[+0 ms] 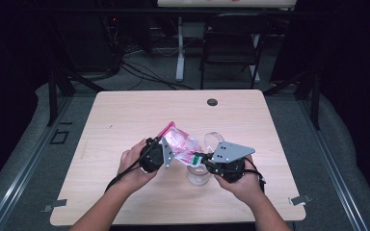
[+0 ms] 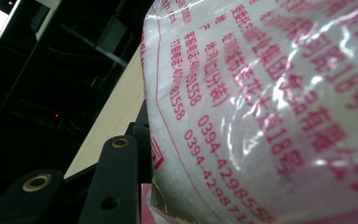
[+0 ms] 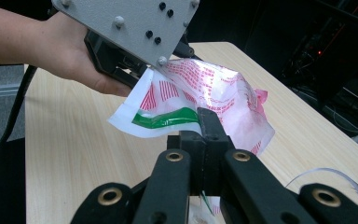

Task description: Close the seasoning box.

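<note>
Holding the bag (image 1: 182, 144) between both grippers above the middle of the table (image 1: 125, 120), you are dealing with a soft, crinkly plastic pouch (printed in red, with white powder or grains inside, as far as the close view tells). Your left gripper (image 1: 161, 153) clamps its upper part, jaws partly closed on the bulging film. Your right gripper (image 3: 208, 122) has its jaws pinched fully together on the lower edge by the green stripe. Expect the film to be slick and to slide under the pads; the contents will likely shift and sag. Grip on the flat sealed edges rather than the swollen belly. A clear plastic cup (image 1: 198, 174) stands just under the bag.
</note>
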`<state>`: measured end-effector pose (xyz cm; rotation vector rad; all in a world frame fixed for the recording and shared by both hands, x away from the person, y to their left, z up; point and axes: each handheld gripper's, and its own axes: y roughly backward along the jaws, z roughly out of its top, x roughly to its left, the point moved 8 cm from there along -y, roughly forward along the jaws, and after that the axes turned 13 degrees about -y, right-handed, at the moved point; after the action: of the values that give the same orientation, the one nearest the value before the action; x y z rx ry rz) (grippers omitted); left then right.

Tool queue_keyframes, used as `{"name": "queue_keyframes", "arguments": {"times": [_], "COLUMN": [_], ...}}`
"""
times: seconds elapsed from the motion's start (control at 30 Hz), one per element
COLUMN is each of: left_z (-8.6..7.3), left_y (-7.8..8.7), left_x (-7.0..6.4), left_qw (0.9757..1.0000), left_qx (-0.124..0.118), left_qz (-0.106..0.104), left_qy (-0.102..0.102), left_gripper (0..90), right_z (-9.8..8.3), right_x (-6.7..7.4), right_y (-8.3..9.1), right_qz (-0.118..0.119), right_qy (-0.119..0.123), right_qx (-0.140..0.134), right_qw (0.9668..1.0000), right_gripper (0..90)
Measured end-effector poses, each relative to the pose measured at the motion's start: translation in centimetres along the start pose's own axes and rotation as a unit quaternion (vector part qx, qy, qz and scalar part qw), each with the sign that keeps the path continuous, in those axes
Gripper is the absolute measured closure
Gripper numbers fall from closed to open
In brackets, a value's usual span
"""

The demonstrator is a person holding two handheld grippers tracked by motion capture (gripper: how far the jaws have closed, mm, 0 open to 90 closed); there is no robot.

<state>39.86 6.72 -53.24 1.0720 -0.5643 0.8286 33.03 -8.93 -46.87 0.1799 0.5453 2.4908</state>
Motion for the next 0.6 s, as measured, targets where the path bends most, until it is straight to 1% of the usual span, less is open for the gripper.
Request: {"name": "queue_keyframes", "arguments": {"times": [0.17,0.2,0.3,0.47,0.6], "left_z": [0.03,0.11,0.11,0.1,0.05], "left_y": [0.19,0.18,0.22,0.26,0.28], "left_x": [0.05,0.09,0.05,-0.04,0.0], "left_qw": [1.0,1.0,1.0,0.9999,0.9998], "left_qx": [0.007,0.004,0.007,0.013,0.019], "left_qz": [0.003,0.007,0.007,0.004,0.008], "left_qy": [0.0,0.001,0.002,-0.002,-0.009], "left_gripper": [61.1,61.2,61.2,61.2,61.3], "right_z": [0.05,0.07,0.07,-0.03,-0.15], "right_x": [-0.1,-0.14,-0.21,-0.26,-0.45], "right_y": [0.05,0.08,0.12,0.15,0.06], "right_qz": [0.007,0.008,0.011,0.013,0.015], "right_qy": [-0.002,-0.004,-0.007,-0.012,-0.02], "right_qx": [-0.004,-0.003,-0.004,-0.005,-0.009], "right_qw": [1.0,1.0,0.9999,0.9998,0.9996], "right_gripper": [90.0,90.0,90.0,90.0,90.0]}}
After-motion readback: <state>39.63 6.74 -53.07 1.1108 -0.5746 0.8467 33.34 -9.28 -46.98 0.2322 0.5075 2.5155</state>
